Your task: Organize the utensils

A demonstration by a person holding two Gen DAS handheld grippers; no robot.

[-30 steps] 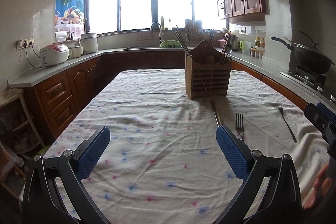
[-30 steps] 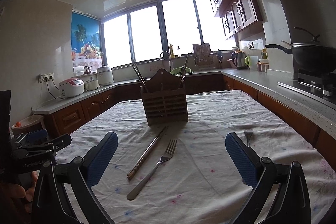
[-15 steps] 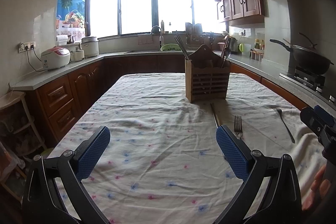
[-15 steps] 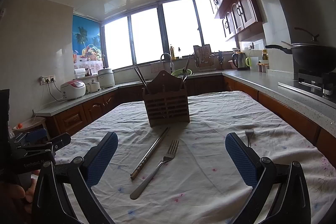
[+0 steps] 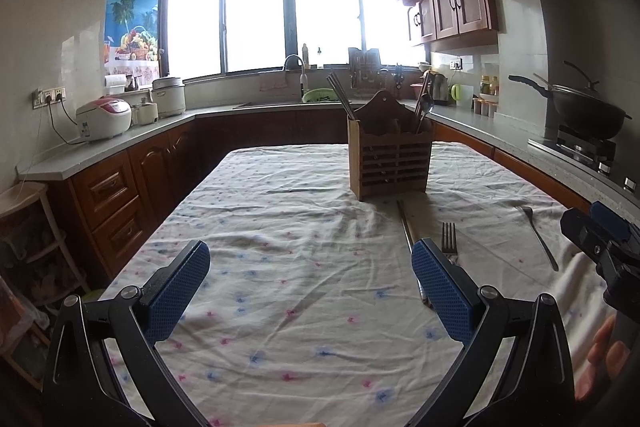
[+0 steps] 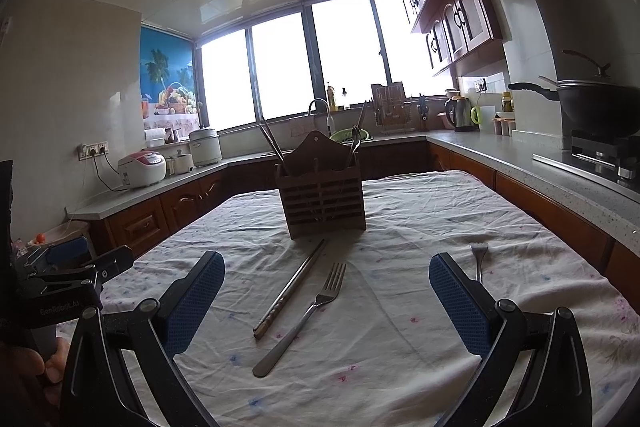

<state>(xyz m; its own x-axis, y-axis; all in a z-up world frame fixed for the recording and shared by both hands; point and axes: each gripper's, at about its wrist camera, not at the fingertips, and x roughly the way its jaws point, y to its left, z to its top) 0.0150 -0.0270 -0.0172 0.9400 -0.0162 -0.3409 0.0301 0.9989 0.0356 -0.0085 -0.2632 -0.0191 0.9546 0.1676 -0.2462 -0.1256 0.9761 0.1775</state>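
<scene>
Both released and empty, right gripper low in frame framing the silver metal fork beside paired chopsticks (likely first pick), left gripper idle, slatted wooden utensil holder centre-frame awaiting them.

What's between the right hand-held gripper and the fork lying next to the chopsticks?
Nothing visible. The right hand-held gripper is open, and the fork lies on bare tablecloth between its fingers, with the chopsticks just to its left. The wooden utensil holder stands beyond both.
</scene>
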